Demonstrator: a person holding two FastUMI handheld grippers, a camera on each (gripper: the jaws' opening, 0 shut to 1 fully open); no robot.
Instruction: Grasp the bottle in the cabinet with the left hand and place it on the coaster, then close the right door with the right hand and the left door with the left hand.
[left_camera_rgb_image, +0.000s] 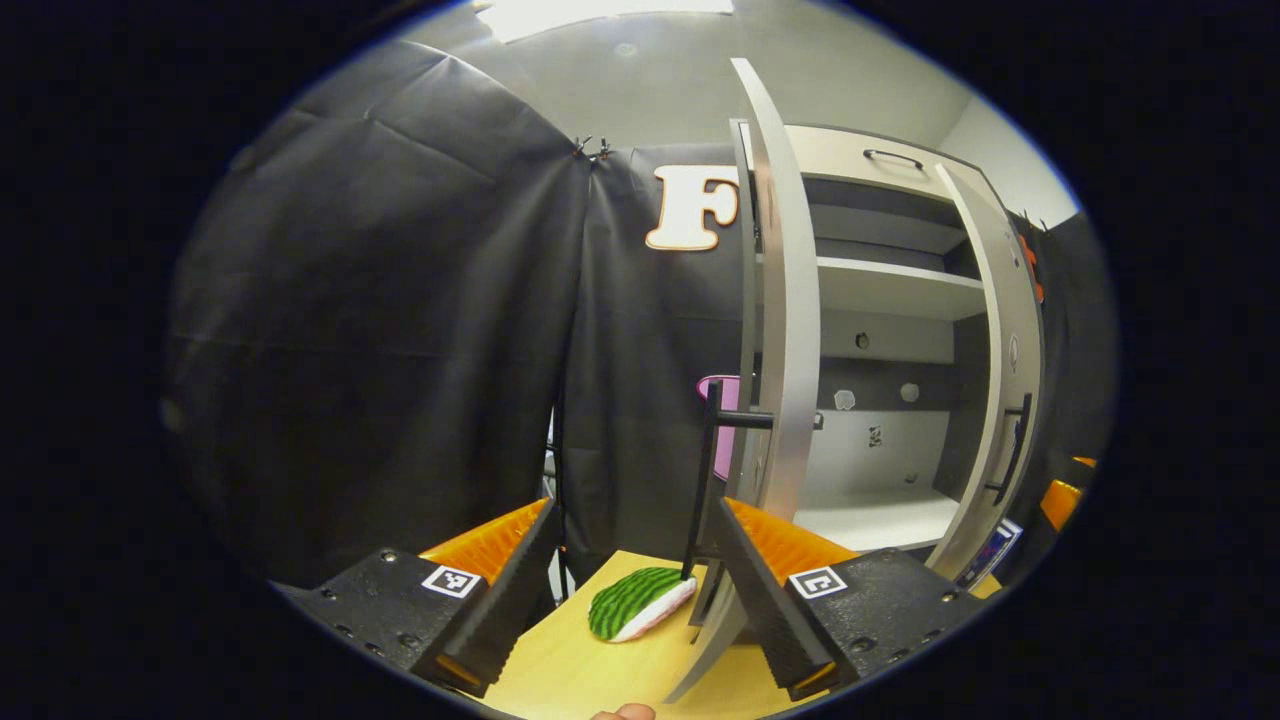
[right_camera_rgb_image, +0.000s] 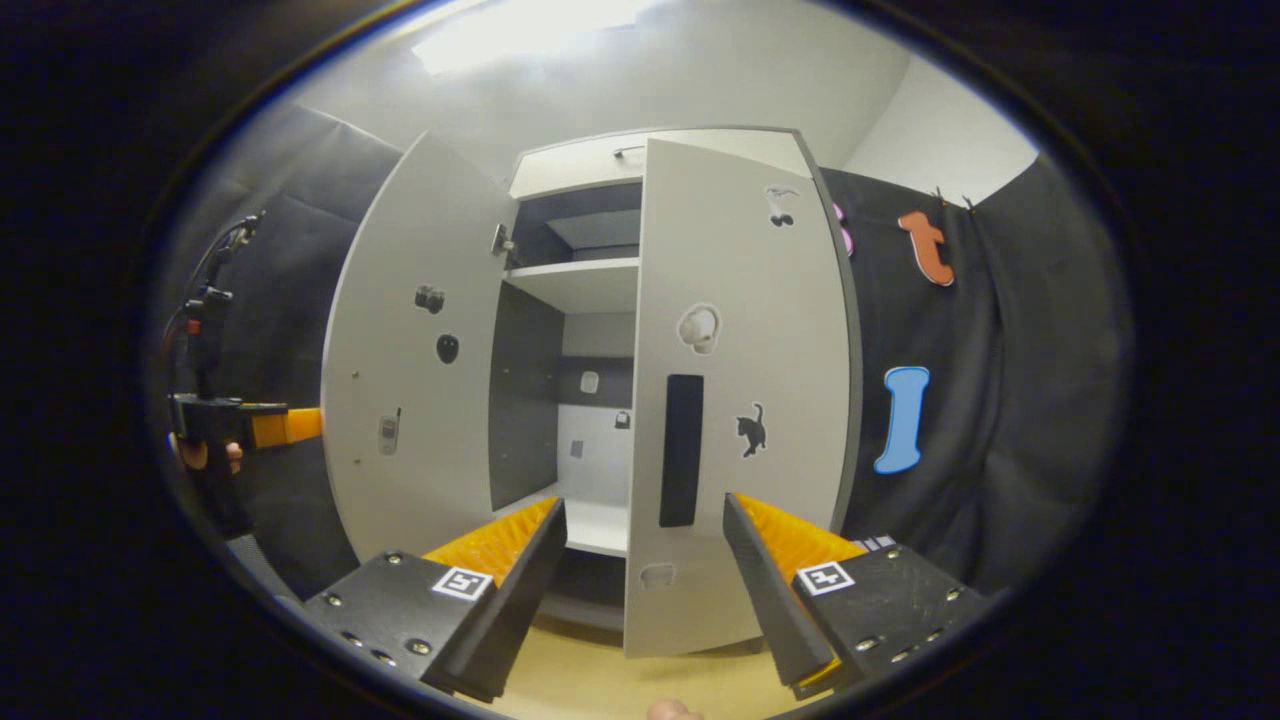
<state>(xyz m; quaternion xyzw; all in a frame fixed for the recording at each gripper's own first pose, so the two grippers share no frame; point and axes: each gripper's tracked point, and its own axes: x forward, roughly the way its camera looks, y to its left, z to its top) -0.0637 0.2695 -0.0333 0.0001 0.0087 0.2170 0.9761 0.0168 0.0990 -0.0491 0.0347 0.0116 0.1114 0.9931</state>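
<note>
Now the left gripper (left_camera_rgb_image: 625, 590) hangs with its fingers spread wide and nothing between them, close before the edge of the cabinet's left door (left_camera_rgb_image: 785, 330), whose black bar handle (left_camera_rgb_image: 705, 480) stands just beyond the right finger. Past that edge the cabinet (left_camera_rgb_image: 880, 300) shows white shelves and a bare lower compartment; no bottle can be made out there. On the wooden worktop (left_camera_rgb_image: 570, 660), near the gripper and left of the door's foot, lies a watermelon-patterned coaster (left_camera_rgb_image: 640, 603), green-striped with a pale rim, nothing on it. In the right gripper view the right gripper (right_camera_rgb_image: 645, 590) is likewise open and empty, facing the right door (right_camera_rgb_image: 735, 400), which stands nearly shut and bears a dark recessed handle (right_camera_rgb_image: 681, 450) and small stickers. The left door (right_camera_rgb_image: 410, 370) swings wide open, and the left gripper (right_camera_rgb_image: 245, 422) shows at the far left beside it, held by a hand (right_camera_rgb_image: 205, 455).
</note>
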